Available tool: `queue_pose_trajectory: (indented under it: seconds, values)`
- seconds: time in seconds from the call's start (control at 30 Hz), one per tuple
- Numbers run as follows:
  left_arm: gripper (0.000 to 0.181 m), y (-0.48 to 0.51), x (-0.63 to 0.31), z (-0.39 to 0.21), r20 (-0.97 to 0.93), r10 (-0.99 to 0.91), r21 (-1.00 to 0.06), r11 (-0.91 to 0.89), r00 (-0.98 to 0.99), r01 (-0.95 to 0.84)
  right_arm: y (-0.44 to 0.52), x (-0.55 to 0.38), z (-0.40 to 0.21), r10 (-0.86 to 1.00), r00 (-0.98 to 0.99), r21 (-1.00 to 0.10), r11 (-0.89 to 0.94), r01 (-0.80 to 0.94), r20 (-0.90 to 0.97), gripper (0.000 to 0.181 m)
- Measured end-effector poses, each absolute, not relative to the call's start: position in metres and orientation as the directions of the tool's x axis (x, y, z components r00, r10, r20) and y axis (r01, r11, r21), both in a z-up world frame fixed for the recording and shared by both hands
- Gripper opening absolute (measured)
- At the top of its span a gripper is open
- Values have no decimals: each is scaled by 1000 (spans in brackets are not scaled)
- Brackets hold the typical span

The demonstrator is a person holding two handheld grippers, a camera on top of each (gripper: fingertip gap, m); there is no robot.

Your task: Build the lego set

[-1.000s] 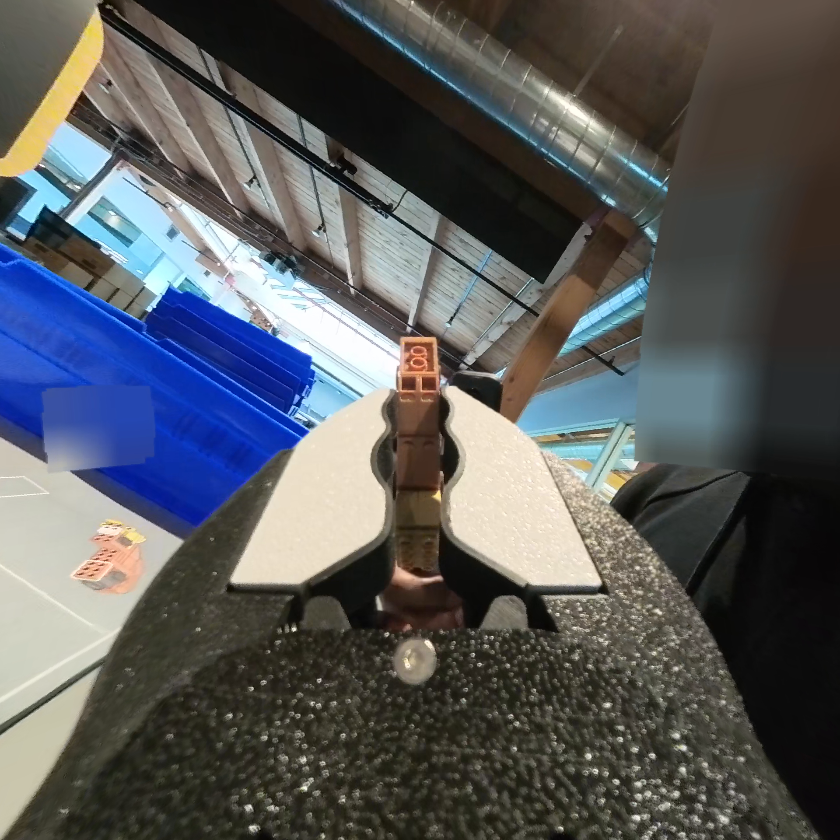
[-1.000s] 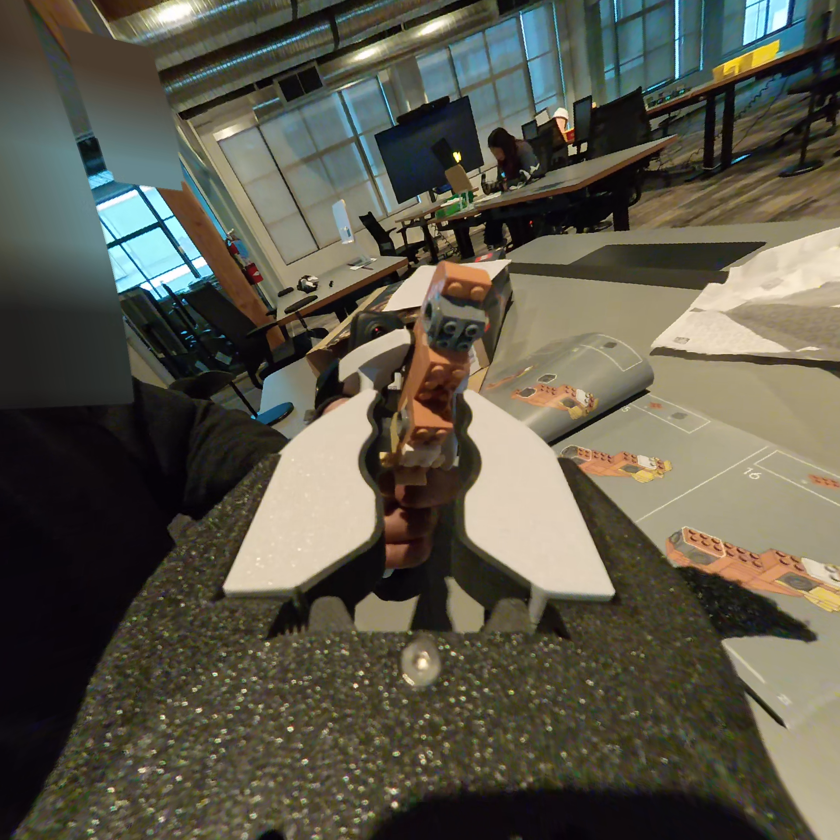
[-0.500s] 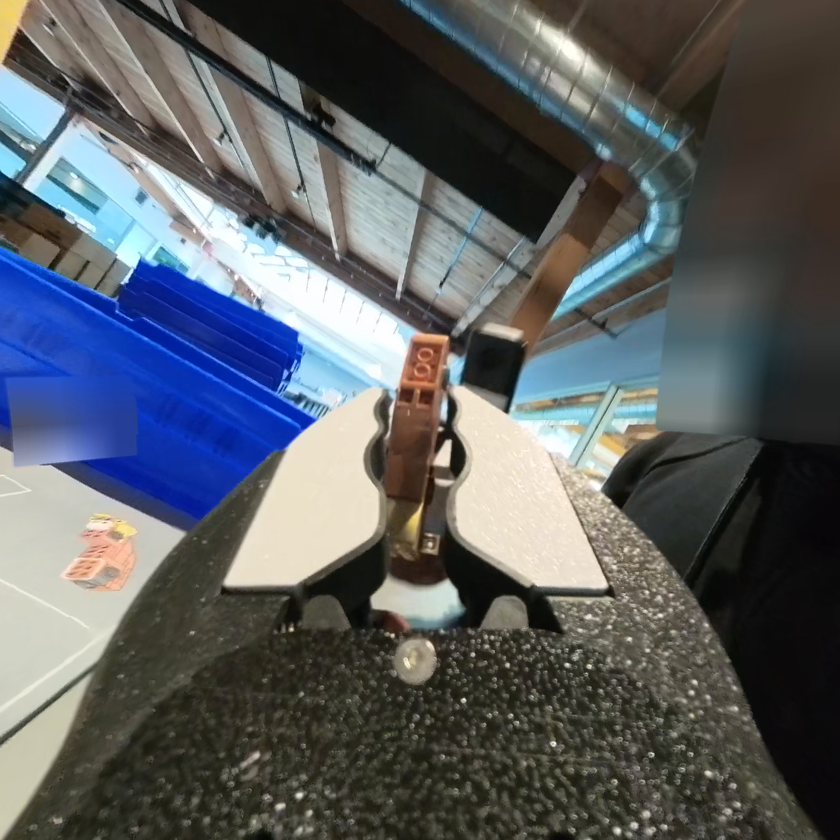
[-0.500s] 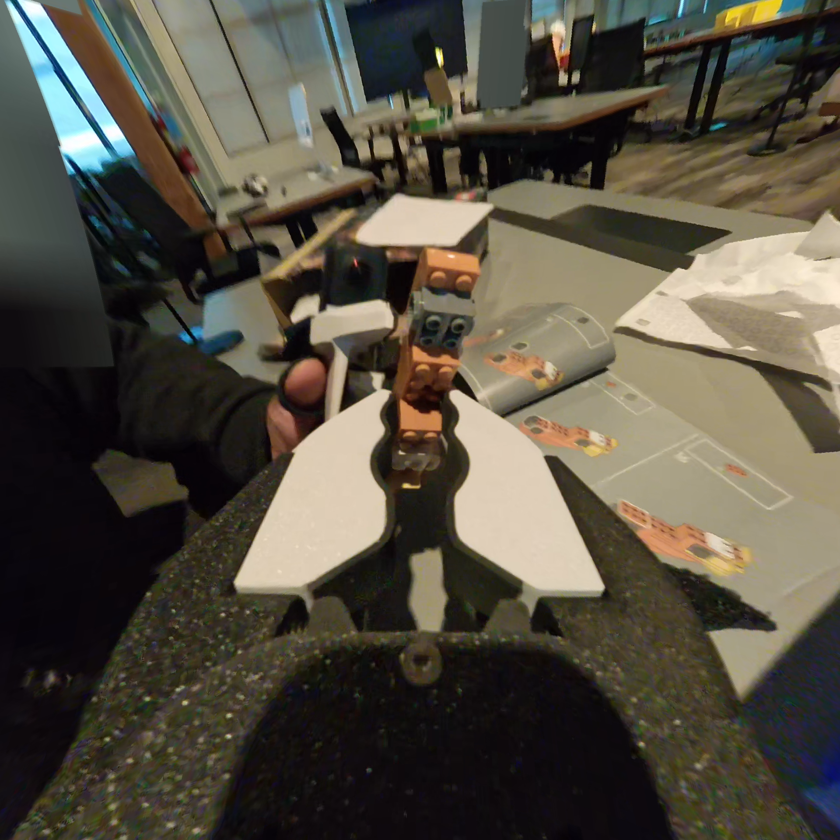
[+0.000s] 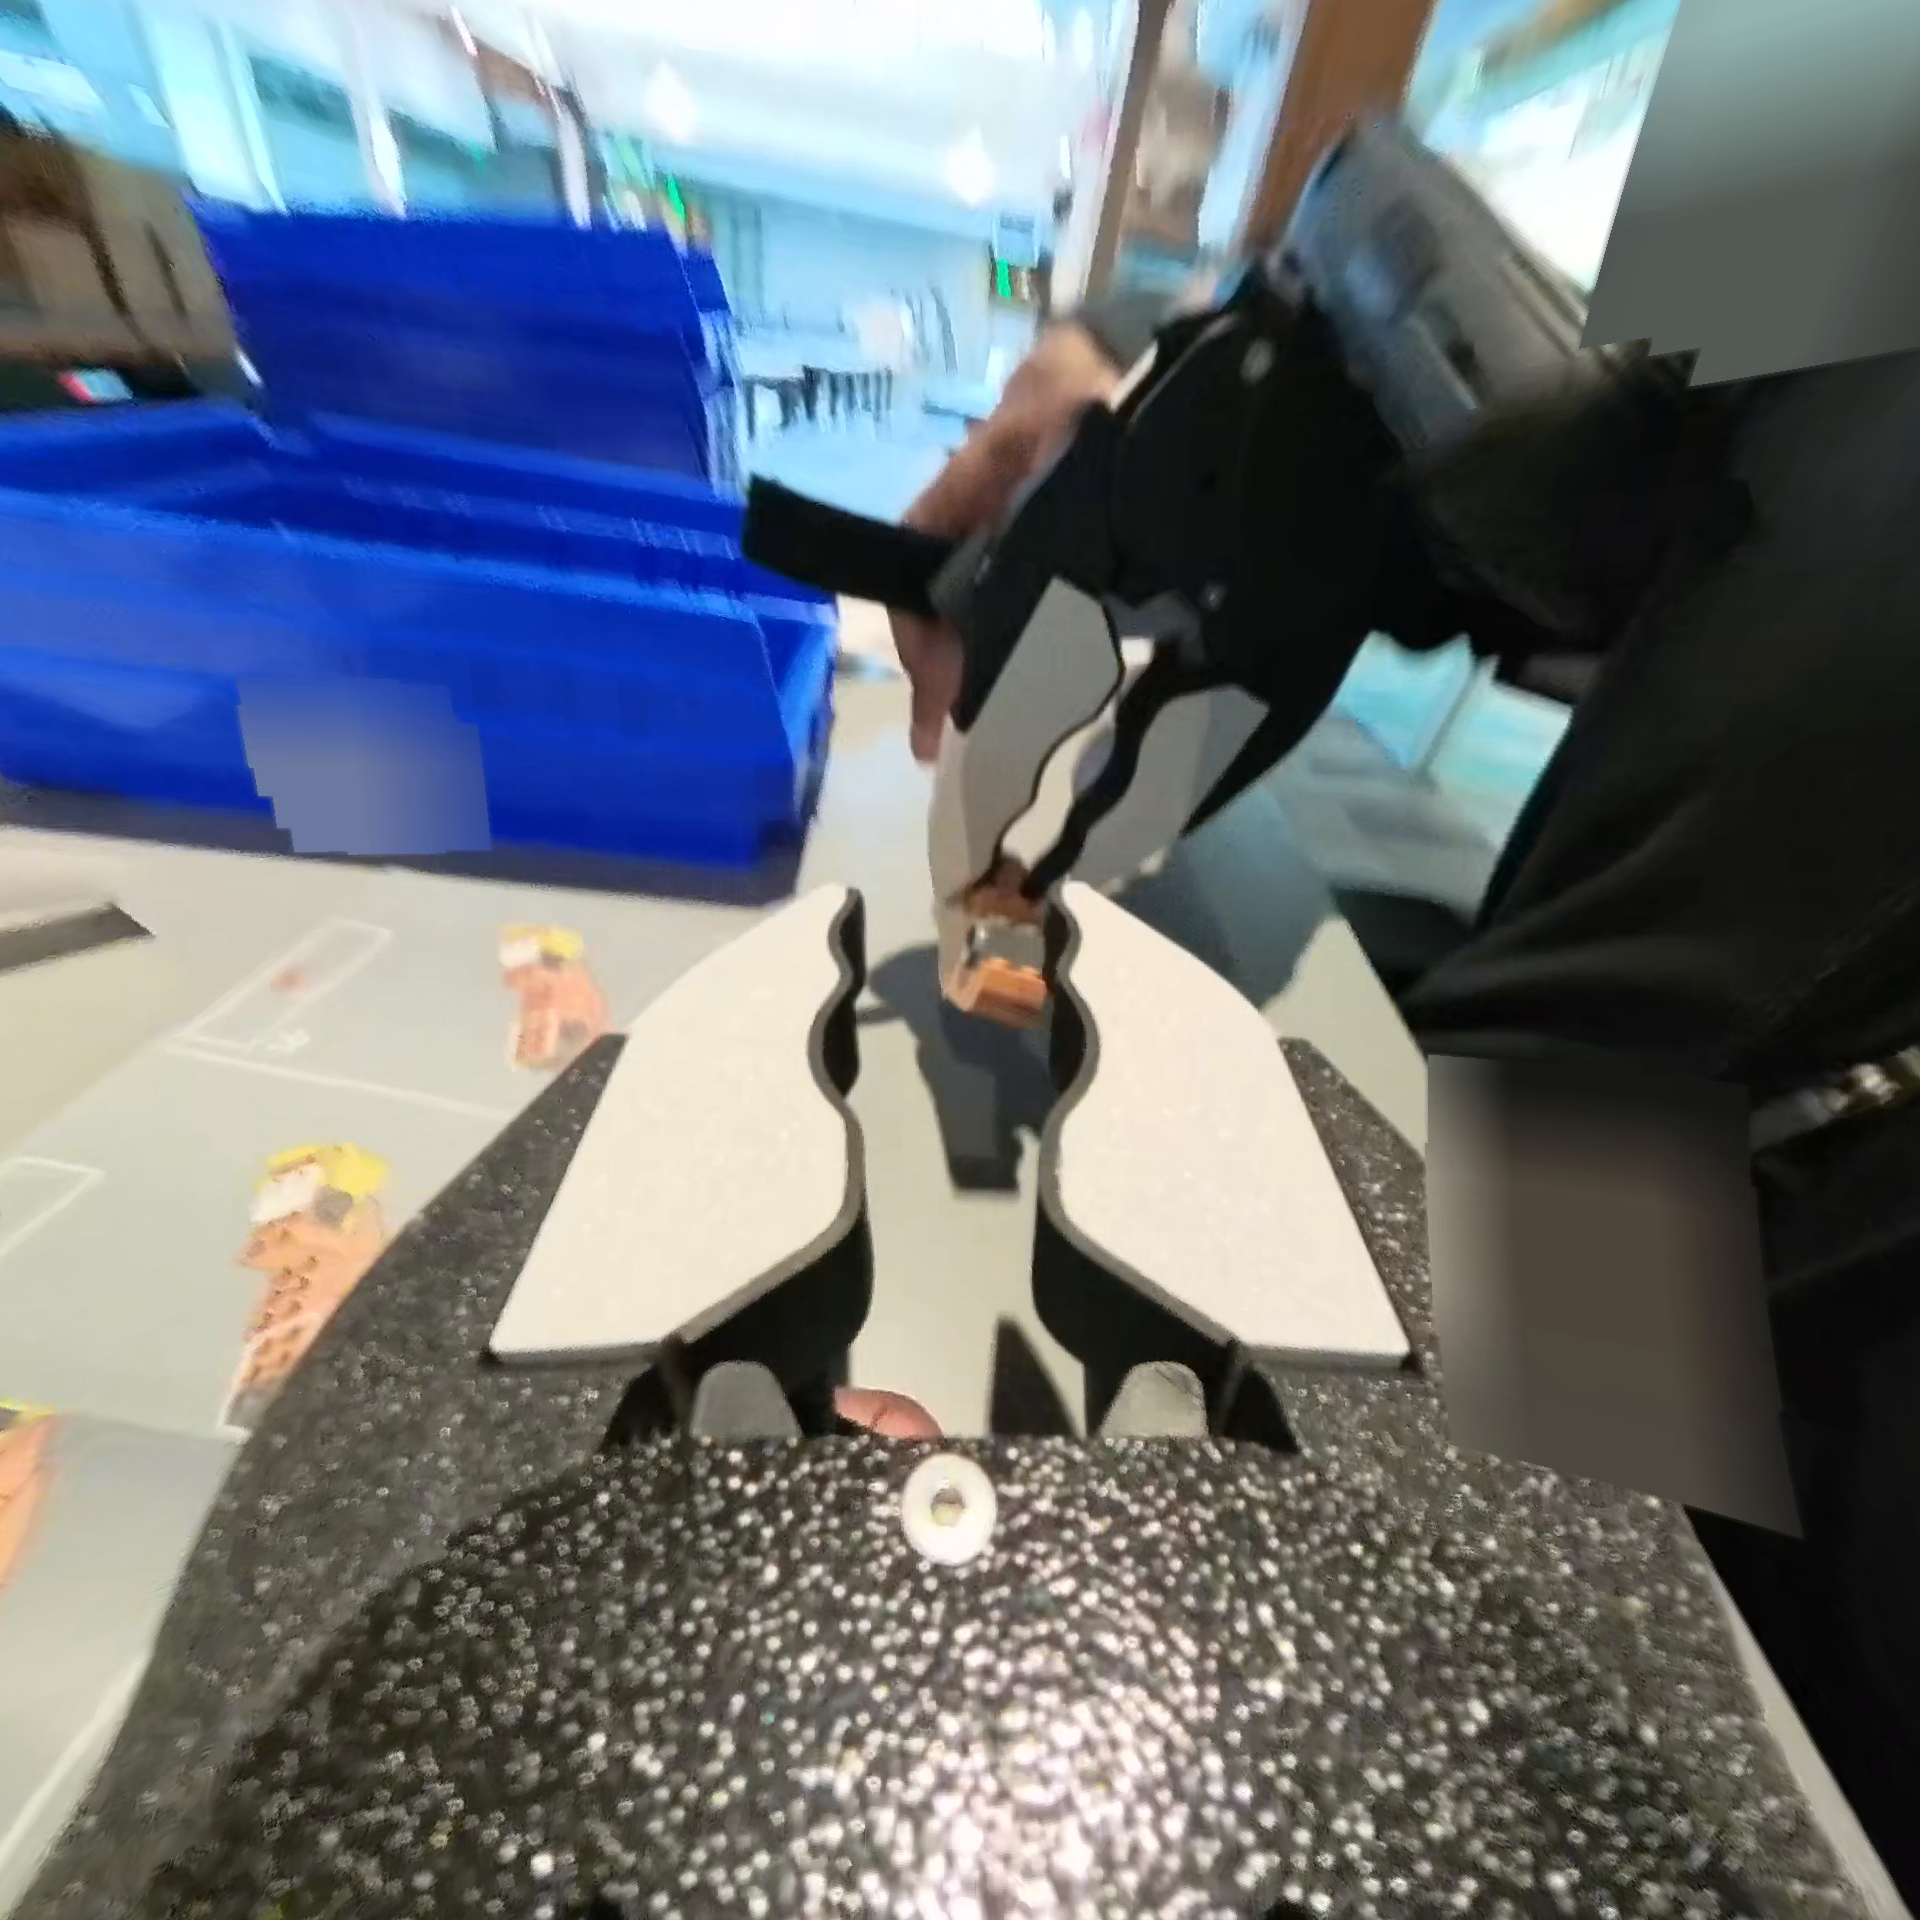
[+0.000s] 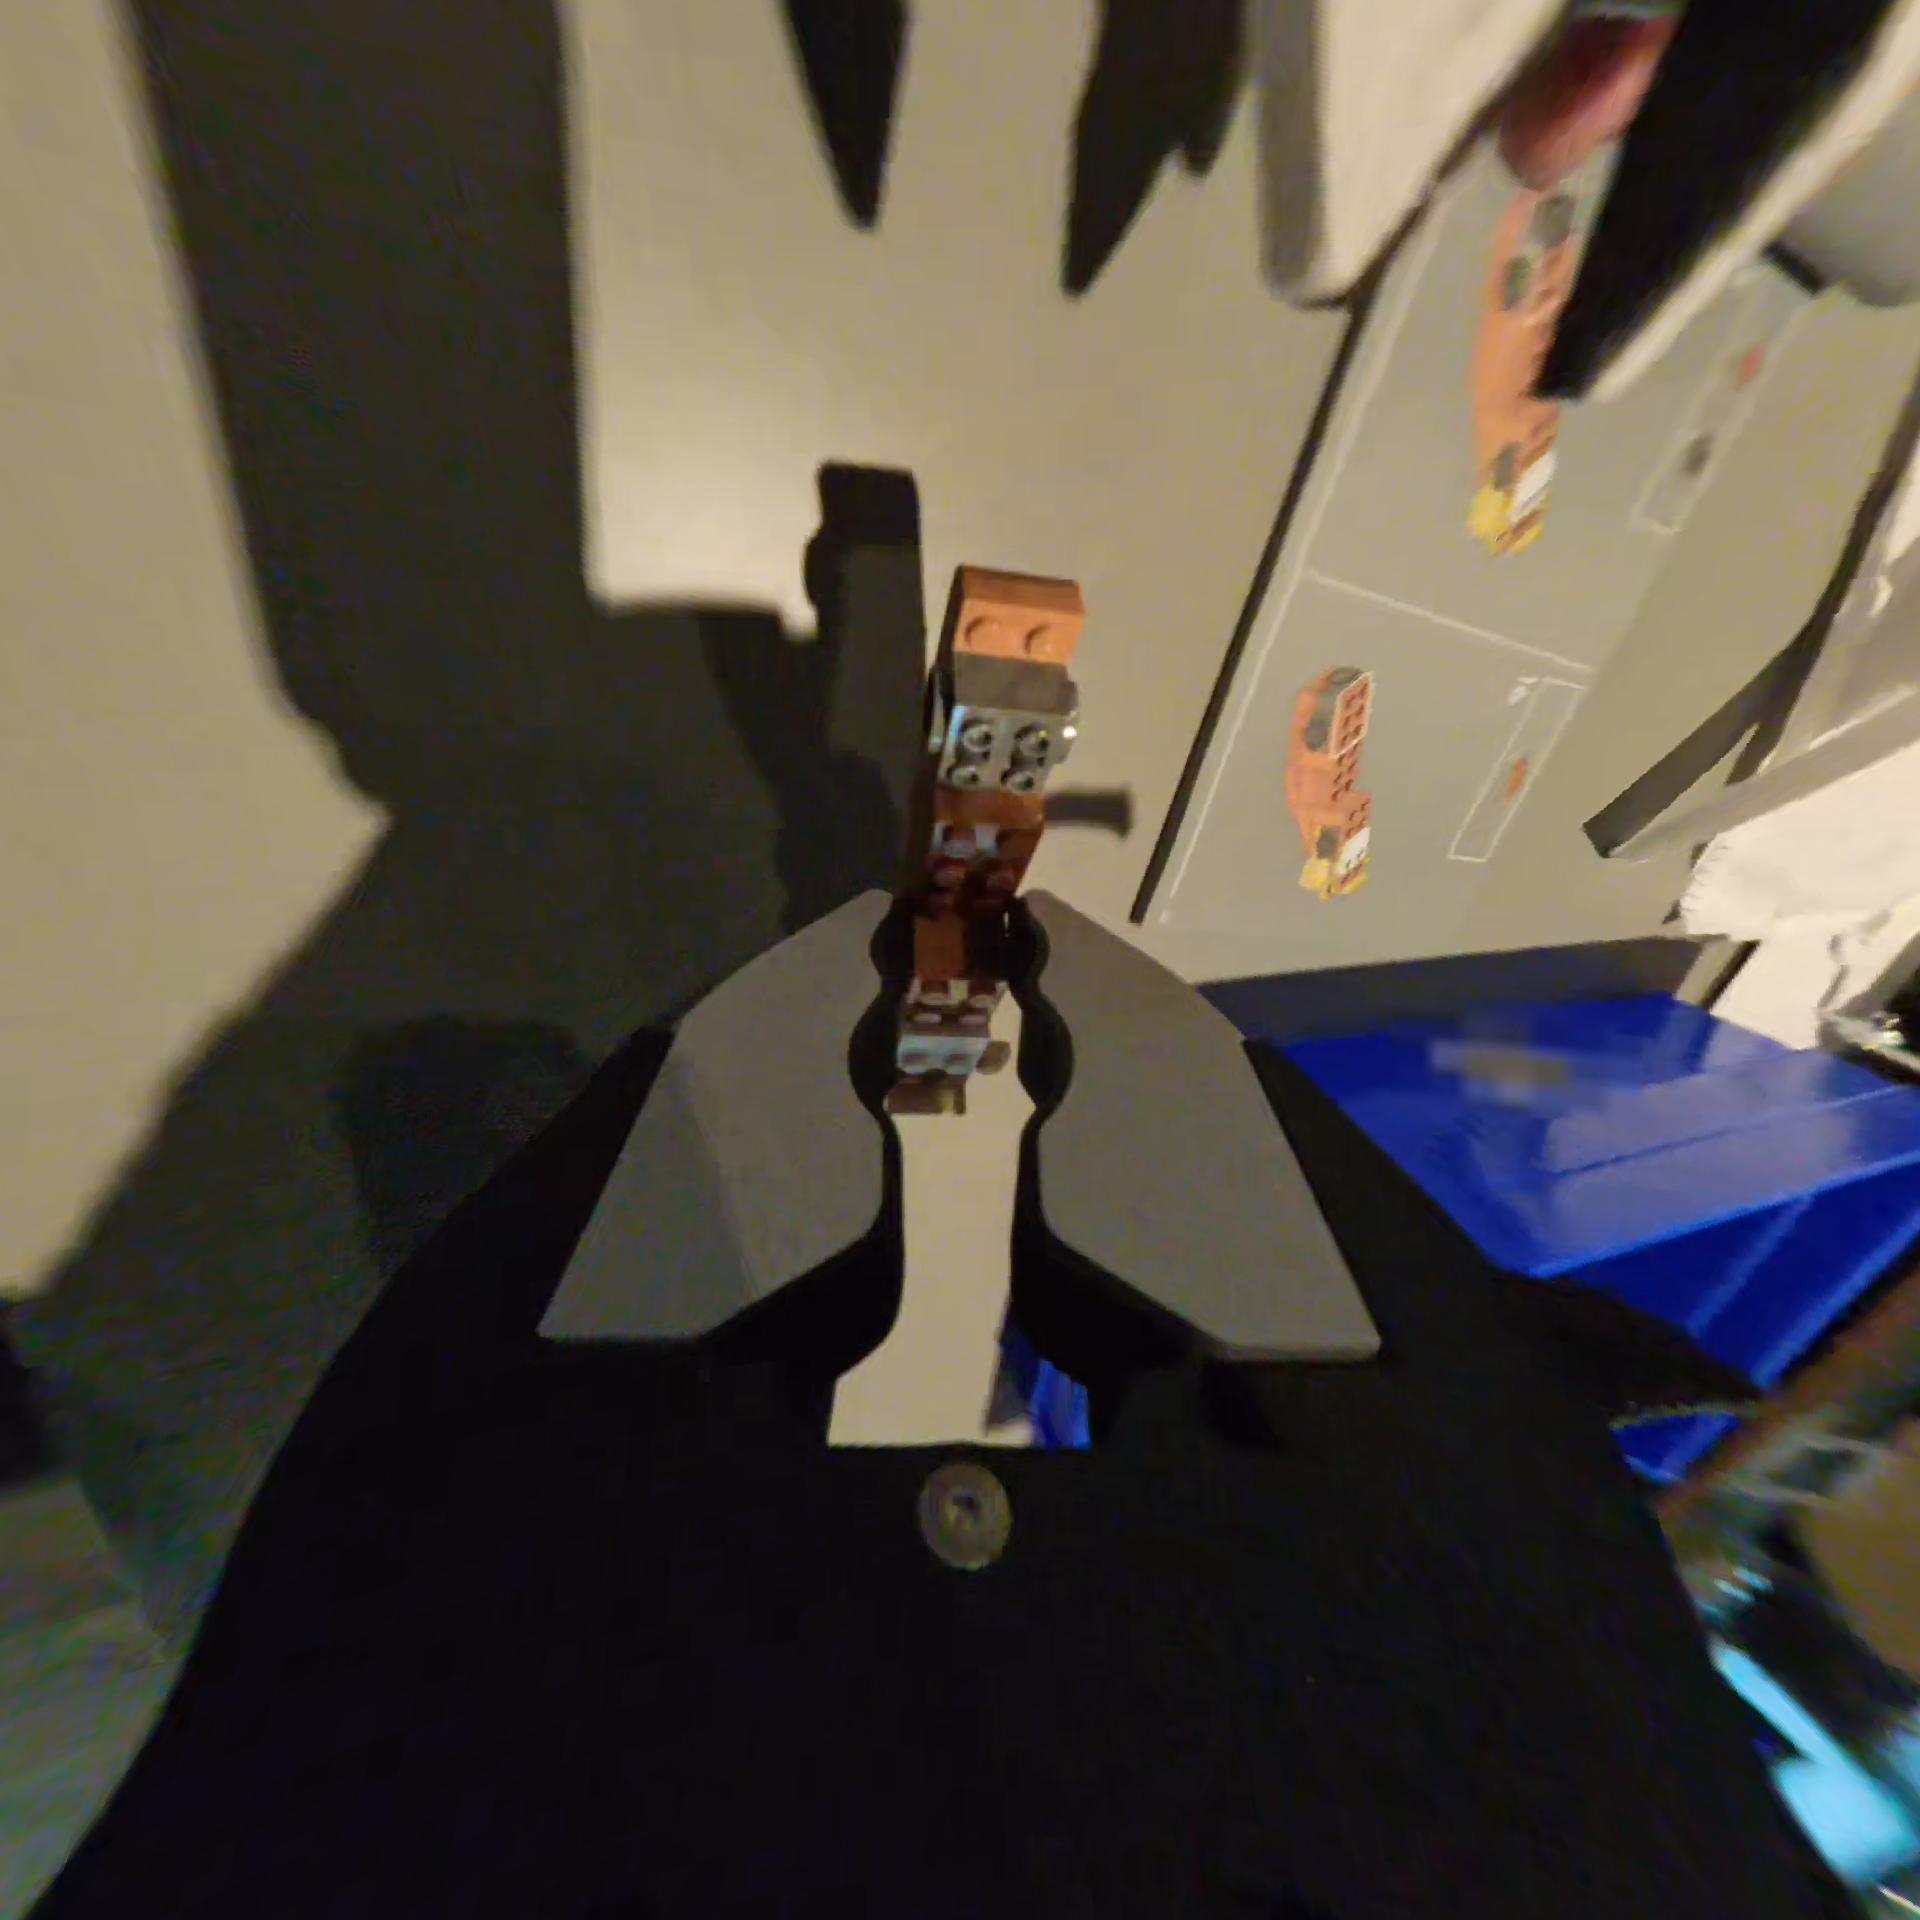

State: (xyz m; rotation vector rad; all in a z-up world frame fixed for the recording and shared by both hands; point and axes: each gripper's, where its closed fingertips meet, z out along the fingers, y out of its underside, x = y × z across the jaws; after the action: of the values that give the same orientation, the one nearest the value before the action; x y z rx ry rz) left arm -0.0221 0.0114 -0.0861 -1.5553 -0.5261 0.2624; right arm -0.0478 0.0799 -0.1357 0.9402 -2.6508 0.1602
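The lego assembly [image 6: 1003,727] is a narrow stack of orange-brown bricks with a grey studded brick near its top. My right gripper [image 6: 956,914] is shut on its lower part and points down at the grey table [image 6: 675,364]. In the left wrist view the right gripper [image 5: 1006,891] hangs tips-down just beyond my left fingertips, with the assembly [image 5: 1000,977] sticking out below it, close above the table. My left gripper [image 5: 956,914] is open and empty, its jaws wide apart either side of that assembly.
An open instruction booklet [image 5: 312,1039] with pictures of the orange model lies on the table to the left, and it also shows in the right wrist view [image 6: 1455,727]. Blue plastic bins [image 5: 416,623] stand behind it. A person in a dark sleeve [image 5: 1662,727] is at the right.
My left gripper has let go of the assembly and opened. Both grippers have swung down from pointing upward to facing the table. The right gripper still holds the assembly.
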Motion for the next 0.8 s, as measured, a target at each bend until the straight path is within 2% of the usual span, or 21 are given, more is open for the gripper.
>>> queue_pose_trajectory:
  seconds: [0.03,0.2,0.33,0.43,0.57,0.67,0.73,0.8]
  values:
    - [32,13,-22,-91,148,481,-984,-19,864,179,84,-48,-139,-640,-698,72,751,-656,320,18]
    - [32,13,-22,-108,109,501,-962,-165,858,218,99,-42,-155,-802,-567,298,597,-745,189,18]
    - [32,12,-22,-109,120,495,-955,-179,861,236,95,-43,-163,-832,-526,371,551,-748,176,18]
    - [32,12,-22,-110,133,494,-950,-184,859,253,90,-46,-164,-831,-521,376,554,-743,196,21]
    - [32,14,-19,-111,144,484,-947,-185,863,262,86,-47,-159,-800,-546,326,600,-731,249,36]
    - [32,17,-17,-110,146,477,-948,-183,867,260,87,-48,-147,-761,-575,249,645,-722,301,42]
    - [32,18,-16,-110,150,474,-950,-173,868,259,87,-49,-131,-710,-609,138,684,-717,355,43]
    - [32,17,-17,-108,157,480,-956,-146,863,255,84,-56,-106,-600,-666,-41,728,-684,443,42]
